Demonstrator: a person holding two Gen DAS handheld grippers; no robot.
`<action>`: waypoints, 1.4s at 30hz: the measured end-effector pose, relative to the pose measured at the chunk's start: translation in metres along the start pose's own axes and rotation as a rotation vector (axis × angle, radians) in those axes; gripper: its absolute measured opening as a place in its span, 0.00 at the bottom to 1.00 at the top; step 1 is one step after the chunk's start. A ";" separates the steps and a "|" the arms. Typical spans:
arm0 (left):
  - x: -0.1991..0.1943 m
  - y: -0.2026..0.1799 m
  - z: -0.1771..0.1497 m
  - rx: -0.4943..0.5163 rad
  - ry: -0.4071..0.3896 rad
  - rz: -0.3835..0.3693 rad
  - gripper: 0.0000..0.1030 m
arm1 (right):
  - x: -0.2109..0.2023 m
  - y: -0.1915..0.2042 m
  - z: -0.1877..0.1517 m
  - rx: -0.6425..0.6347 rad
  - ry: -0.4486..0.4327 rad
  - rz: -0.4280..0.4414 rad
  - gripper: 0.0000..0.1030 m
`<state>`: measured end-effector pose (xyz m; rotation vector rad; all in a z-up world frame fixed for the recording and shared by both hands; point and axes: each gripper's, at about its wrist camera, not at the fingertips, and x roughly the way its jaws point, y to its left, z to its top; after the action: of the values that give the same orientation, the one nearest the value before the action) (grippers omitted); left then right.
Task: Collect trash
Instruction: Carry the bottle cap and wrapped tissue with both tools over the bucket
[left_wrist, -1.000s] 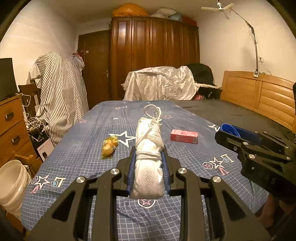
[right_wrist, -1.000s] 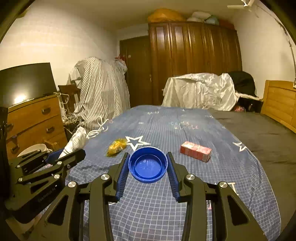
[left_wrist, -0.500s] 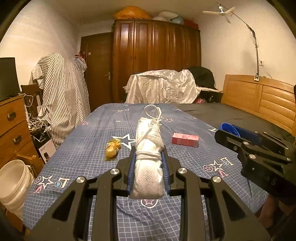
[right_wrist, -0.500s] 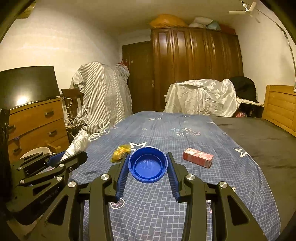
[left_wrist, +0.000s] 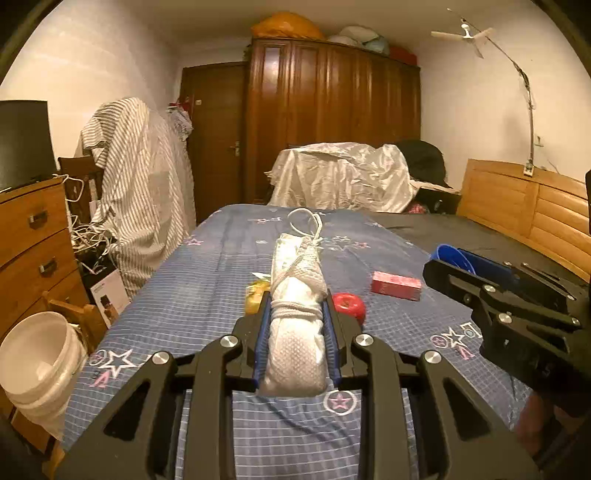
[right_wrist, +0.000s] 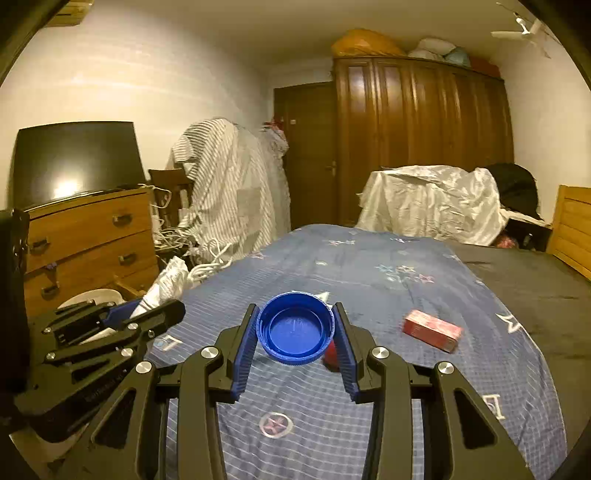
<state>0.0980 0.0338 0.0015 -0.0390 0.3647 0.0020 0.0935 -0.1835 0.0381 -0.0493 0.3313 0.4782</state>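
Observation:
My left gripper (left_wrist: 296, 314) is shut on a rolled white mesh bag (left_wrist: 295, 306) tied with cord, held above the bed. My right gripper (right_wrist: 295, 325) is shut on a round blue plastic lid (right_wrist: 294, 328), open side facing the camera; it also shows at the right of the left wrist view (left_wrist: 448, 258). On the blue star-patterned bedsheet (left_wrist: 207, 295) lie a pink-red box (left_wrist: 396, 285), a yellow wrapper (left_wrist: 255, 295) half hidden behind the bag, and a red apple-like object (left_wrist: 350, 305). The box also shows in the right wrist view (right_wrist: 431, 330).
A white bucket (left_wrist: 37, 365) stands on the floor left of the bed beside a wooden dresser (left_wrist: 29, 251). Striped cloth (left_wrist: 140, 192) drapes a chair. A wooden headboard (left_wrist: 524, 206) runs along the right. A wardrobe (left_wrist: 332, 122) and covered furniture (left_wrist: 340, 181) stand behind.
Both grippers have pulled back and lowered a little, still holding their loads. A red apple-like object has come into view on the sheet near the left gripper's right finger.

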 end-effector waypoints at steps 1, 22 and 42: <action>-0.001 0.005 0.001 -0.004 -0.001 0.007 0.23 | 0.003 0.006 0.003 -0.004 0.000 0.010 0.39; -0.039 0.164 0.020 -0.141 -0.006 0.275 0.23 | 0.112 0.181 0.074 -0.097 0.035 0.279 0.40; -0.067 0.304 0.003 -0.264 0.106 0.502 0.23 | 0.215 0.365 0.108 -0.256 0.200 0.520 0.40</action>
<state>0.0343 0.3378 0.0170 -0.2080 0.4708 0.5462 0.1380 0.2491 0.0811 -0.2650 0.4797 1.0339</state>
